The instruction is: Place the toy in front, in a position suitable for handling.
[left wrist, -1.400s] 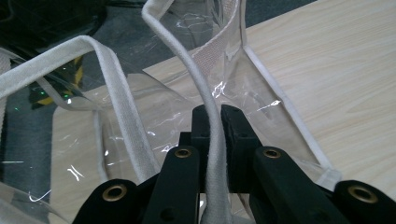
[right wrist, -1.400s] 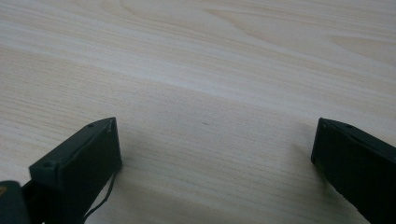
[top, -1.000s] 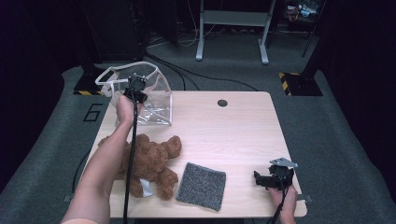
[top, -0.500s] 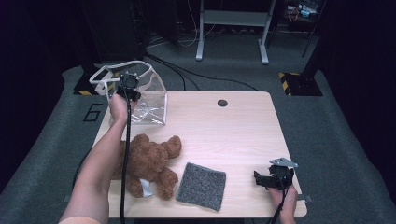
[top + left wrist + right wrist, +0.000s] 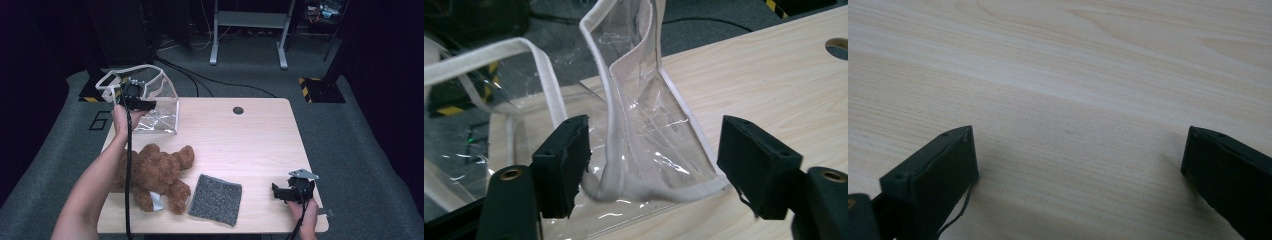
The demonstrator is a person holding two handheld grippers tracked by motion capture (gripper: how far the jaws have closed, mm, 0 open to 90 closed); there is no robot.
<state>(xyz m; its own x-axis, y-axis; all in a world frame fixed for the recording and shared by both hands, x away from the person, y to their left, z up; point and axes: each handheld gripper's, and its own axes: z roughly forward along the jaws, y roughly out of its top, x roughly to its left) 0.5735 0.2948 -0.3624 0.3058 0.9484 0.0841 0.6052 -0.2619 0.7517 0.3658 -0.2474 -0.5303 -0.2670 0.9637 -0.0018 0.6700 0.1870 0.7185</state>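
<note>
A clear plastic bag (image 5: 161,109) with white trim stands at the far left corner of the table (image 5: 260,140). My left gripper (image 5: 144,104) is at the bag's open top. Its jaws have just been opening. In the left gripper view the bag's white-edged rim (image 5: 624,100) rises between the parted jaws of the left gripper (image 5: 654,155), and neither pad presses on it. A brown teddy bear (image 5: 155,172) lies on its back at the front left. To its right is a grey cloth square (image 5: 216,199). My right gripper (image 5: 281,193) rests open at the front right, over bare wood (image 5: 1078,165).
A round cable hole (image 5: 238,110) sits near the table's far edge. The person's left forearm (image 5: 95,185) crosses above the bear's left side. Beyond the table is grey carpet, with a metal stand (image 5: 247,30) and dark cabinets.
The left gripper moved left along the bag's top, and its jaws went from shut on the bag's rim to open, letting go. The right gripper stayed put.
</note>
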